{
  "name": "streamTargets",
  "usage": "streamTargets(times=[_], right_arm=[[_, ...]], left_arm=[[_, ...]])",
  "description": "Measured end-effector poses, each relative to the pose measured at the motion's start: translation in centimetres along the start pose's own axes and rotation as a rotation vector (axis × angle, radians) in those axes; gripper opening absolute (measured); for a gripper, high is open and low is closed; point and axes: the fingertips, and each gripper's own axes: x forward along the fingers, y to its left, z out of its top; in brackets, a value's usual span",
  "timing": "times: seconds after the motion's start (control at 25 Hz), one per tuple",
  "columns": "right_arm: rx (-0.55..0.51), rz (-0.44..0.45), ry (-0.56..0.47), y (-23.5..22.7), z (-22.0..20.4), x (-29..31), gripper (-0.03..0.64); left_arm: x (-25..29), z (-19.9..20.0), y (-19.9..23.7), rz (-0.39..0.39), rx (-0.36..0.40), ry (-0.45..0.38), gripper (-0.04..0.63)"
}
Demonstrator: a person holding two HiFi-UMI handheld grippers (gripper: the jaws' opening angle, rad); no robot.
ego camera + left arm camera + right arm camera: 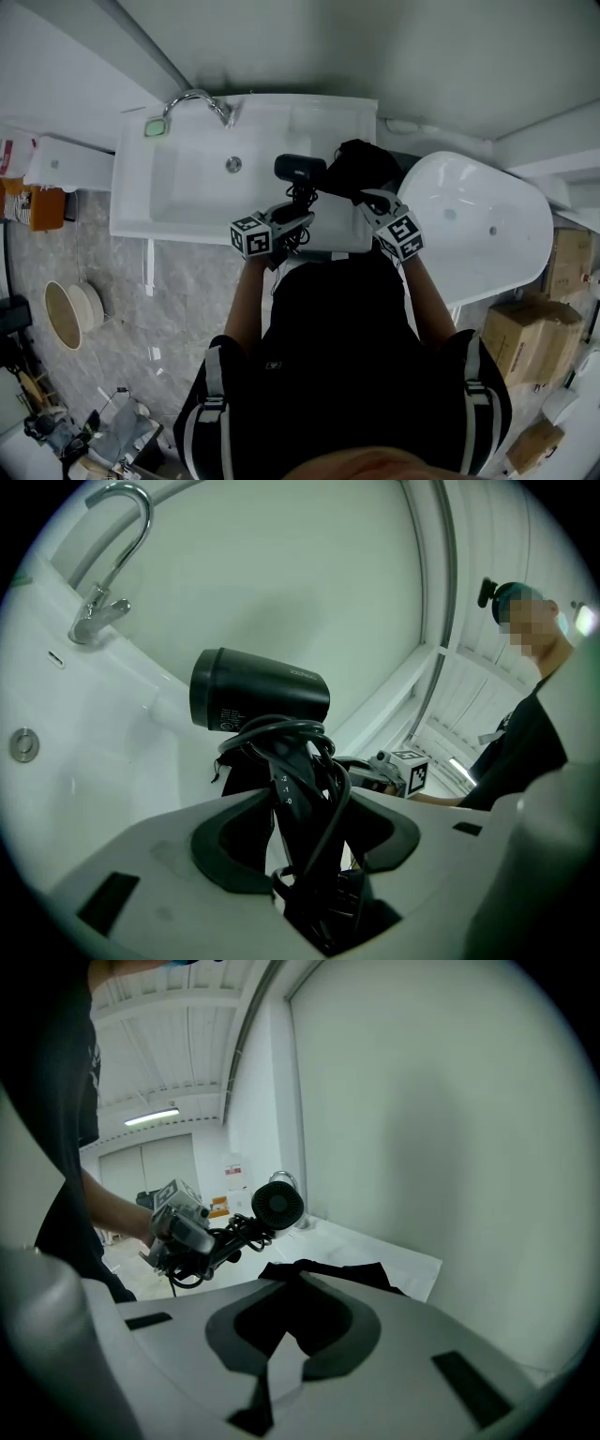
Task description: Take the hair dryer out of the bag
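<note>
The black hair dryer (pixel 300 169) hangs above the sink's right end, clear of the bag. My left gripper (pixel 298 208) is shut on its handle. In the left gripper view the handle and the coiled cord (pixel 309 761) sit between the jaws, with the barrel (pixel 258 694) above. A black bag (pixel 364 167) lies crumpled on the counter right of the basin. My right gripper (pixel 370 197) hovers at the bag's near edge, shut and empty. In the right gripper view the bag (pixel 361 1277) lies just past the right gripper (pixel 295 1274), and the hair dryer (pixel 277 1204) is to the left.
A white sink (pixel 187 202) with a chrome faucet (pixel 192 98) fills the left of the counter. A white bathtub (pixel 487 225) stands to the right, with cardboard boxes (pixel 525 337) beside it. A wall runs close behind the counter.
</note>
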Motion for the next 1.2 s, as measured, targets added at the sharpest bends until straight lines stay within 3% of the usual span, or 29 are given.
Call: streamTargets(times=[0.2, 0.4, 1.2], right_arm=[[0.002, 0.010, 0.022, 2.1, -1.0, 1.0, 0.064], [-0.001, 0.006, 0.021, 3.5, -1.3, 1.0, 0.064], [0.011, -0.061, 0.025, 4.0, -1.9, 0.3, 0.064]], left_arm=[[-1.6, -0.1, 1.5, 0.069, 0.011, -0.004, 0.206], [-2.8, -1.0, 1.6, 0.087, 0.014, 0.003, 0.206], [-3.5, -1.7, 0.8, 0.043, 0.015, 0.025, 0.206]])
